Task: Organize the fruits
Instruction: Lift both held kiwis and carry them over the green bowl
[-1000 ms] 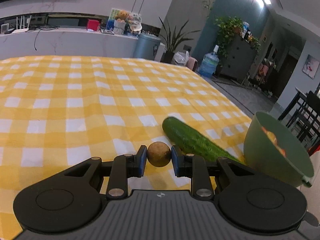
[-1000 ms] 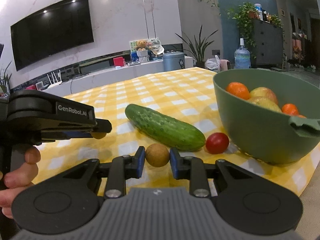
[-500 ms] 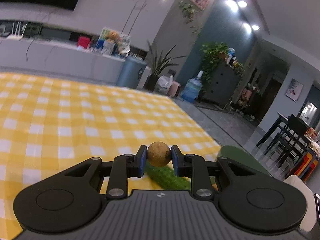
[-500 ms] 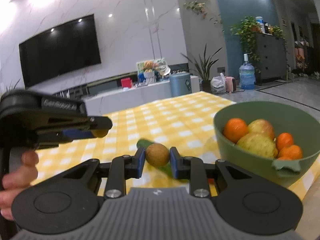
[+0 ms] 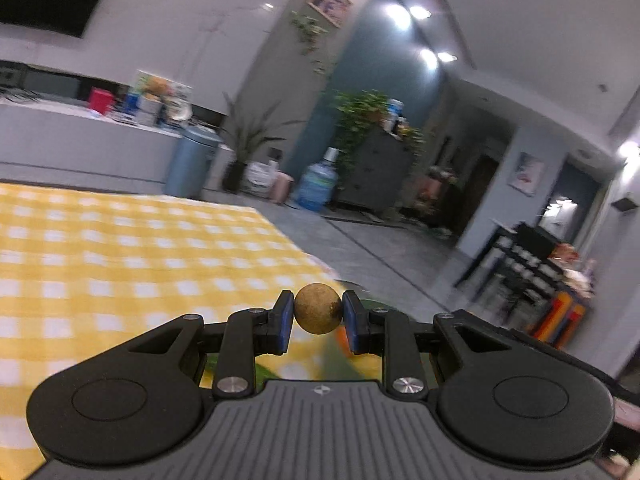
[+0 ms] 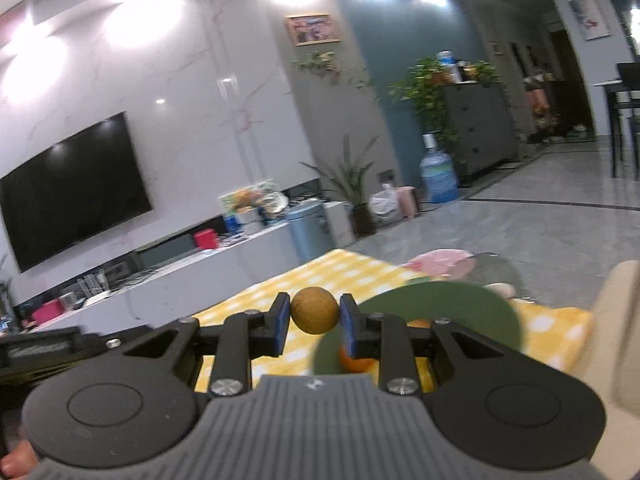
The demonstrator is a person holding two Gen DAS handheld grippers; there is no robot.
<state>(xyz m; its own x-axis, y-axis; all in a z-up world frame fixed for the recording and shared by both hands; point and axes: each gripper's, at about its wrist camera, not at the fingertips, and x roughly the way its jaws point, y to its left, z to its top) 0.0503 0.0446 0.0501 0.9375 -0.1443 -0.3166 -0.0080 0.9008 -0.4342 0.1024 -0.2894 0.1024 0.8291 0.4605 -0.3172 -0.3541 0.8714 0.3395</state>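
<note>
My left gripper point(image 5: 318, 315) is shut on a small round brown fruit point(image 5: 318, 308), held above the yellow checked tablecloth point(image 5: 120, 264). My right gripper point(image 6: 314, 312) is shut on a second small brown fruit point(image 6: 314, 309), raised over the near side of the green bowl point(image 6: 472, 304). An orange fruit point(image 6: 354, 364) shows inside the bowl below the right finger. In the left wrist view a blurred green shape and a bit of orange point(image 5: 342, 338) show just under the fingers; the bowl there is mostly hidden by the gripper body.
The other gripper's black body point(image 6: 48, 350) sits at the left edge of the right wrist view, with a hand point(image 6: 16, 460) below it. The table's right edge point(image 5: 304, 248) drops to a grey floor. A pink object point(image 6: 440, 262) lies behind the bowl.
Both grippers rose and tilted upward with their fruits still held. The cucumber and red tomato dropped out of sight. The right gripper shifted right, over the bowl.
</note>
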